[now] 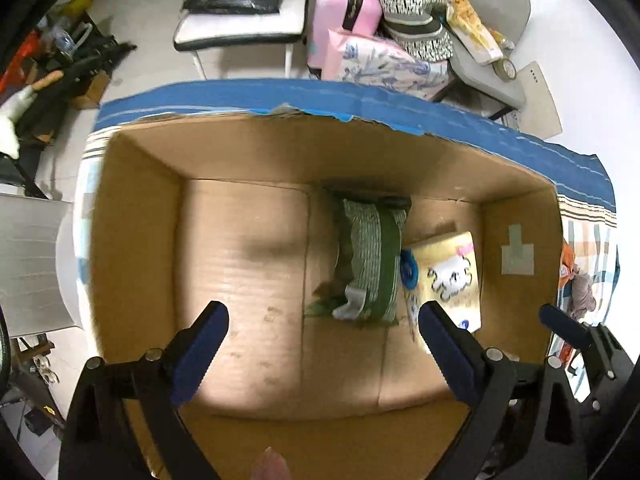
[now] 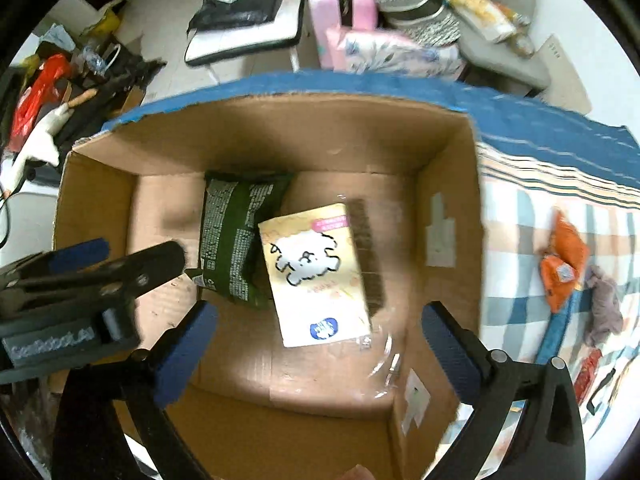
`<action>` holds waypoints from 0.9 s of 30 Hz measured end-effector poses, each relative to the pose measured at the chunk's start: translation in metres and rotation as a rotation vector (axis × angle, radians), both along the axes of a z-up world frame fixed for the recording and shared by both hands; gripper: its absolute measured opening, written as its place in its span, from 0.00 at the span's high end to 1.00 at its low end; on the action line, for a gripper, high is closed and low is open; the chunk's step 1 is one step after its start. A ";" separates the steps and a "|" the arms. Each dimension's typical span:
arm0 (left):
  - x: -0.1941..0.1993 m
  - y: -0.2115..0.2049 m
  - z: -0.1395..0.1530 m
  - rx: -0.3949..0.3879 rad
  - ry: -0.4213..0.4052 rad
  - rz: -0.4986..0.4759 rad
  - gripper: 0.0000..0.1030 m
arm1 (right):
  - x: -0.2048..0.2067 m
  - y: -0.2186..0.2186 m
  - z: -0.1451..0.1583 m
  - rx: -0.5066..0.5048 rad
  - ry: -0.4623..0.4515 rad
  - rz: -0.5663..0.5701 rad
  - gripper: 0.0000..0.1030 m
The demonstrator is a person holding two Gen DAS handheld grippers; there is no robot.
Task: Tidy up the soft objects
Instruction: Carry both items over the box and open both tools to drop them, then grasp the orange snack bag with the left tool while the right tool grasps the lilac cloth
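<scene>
An open cardboard box (image 1: 140,216) (image 2: 444,168) stands on a striped cloth. Inside lie a green snack bag (image 1: 370,264) (image 2: 236,236) and a yellow tissue pack with a white dog drawing (image 1: 448,276) (image 2: 316,272), side by side and touching. My left gripper (image 1: 324,344) is open and empty above the box floor; it also shows at the left of the right wrist view (image 2: 120,264). My right gripper (image 2: 320,352) is open and empty above the tissue pack; one of its fingers (image 1: 568,328) shows in the left wrist view. An orange snack bag (image 2: 564,268) and a grey-pink soft item (image 2: 606,308) lie on the cloth to the right of the box.
The blue-edged striped cloth (image 2: 560,148) covers the surface under the box. Behind it stand a pink suitcase (image 1: 344,4), a floral pillow (image 1: 384,64), a patterned bag (image 1: 416,12) and chairs. Clutter lies on the floor to the left (image 1: 60,68).
</scene>
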State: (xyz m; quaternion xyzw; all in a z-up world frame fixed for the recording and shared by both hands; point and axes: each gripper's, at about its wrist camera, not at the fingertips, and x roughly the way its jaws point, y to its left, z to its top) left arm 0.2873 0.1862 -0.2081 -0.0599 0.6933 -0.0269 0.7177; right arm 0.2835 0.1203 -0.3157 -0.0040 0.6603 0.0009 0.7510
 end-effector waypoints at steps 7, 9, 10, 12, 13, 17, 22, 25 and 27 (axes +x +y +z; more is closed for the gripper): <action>-0.042 0.001 0.047 0.063 -0.132 -0.007 0.06 | -0.045 0.000 0.033 0.022 -0.045 -0.003 0.00; -0.056 -0.004 0.061 0.068 -0.158 -0.017 0.06 | -0.060 -0.004 0.046 0.025 -0.064 -0.004 0.00; -0.063 -0.006 0.067 0.078 -0.170 -0.024 0.06 | -0.068 -0.005 0.052 0.033 -0.068 -0.002 0.00; -0.073 -0.012 0.078 0.090 -0.187 -0.034 0.06 | -0.081 -0.008 0.065 0.054 -0.084 0.001 0.00; -0.079 -0.015 0.084 0.088 -0.197 -0.034 0.06 | -0.090 -0.009 0.073 0.055 -0.101 0.009 0.00; -0.097 -0.032 0.104 0.082 -0.220 -0.040 0.06 | -0.114 -0.026 0.094 0.103 -0.132 0.003 0.00; -0.115 -0.081 0.139 0.069 -0.280 -0.079 0.06 | -0.143 -0.075 0.115 0.155 -0.167 -0.043 0.00; -0.118 -0.130 0.152 0.054 -0.304 -0.136 0.06 | -0.160 -0.123 0.126 0.155 -0.184 -0.094 0.00; -0.115 -0.161 0.152 0.036 -0.294 -0.171 0.06 | -0.171 -0.167 0.131 0.137 -0.193 -0.151 0.00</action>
